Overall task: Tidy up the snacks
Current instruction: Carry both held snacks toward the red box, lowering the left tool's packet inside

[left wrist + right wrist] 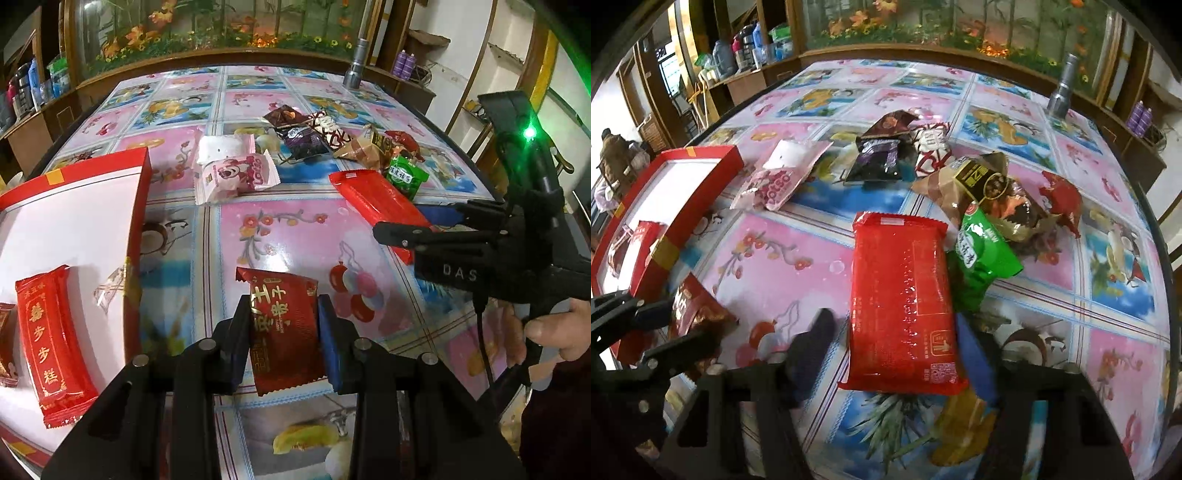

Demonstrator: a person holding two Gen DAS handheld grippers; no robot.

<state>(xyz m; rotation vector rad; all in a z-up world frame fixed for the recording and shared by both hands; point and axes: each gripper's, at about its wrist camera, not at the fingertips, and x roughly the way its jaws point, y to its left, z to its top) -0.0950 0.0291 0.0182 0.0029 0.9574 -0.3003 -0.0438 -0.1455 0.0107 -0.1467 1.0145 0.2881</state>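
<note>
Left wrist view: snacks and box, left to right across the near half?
Red box → red snack bar inside it → dark red packet in left gripper → long red packet → right gripper.

**Bright glossy scene, strong fisheye bend**

Both views are well lit and vividly coloured; the shiny worktop (280, 229) throws pale glare patches, and the red packet (903, 306) glints along its wrapper; a green lamp (530, 132) flares and tints the upper right corner; edges curve hard and fall to black at the corners; in the right wrist view the near fingers (812, 343) are smeared with blur; shadows are soft and short.
</note>
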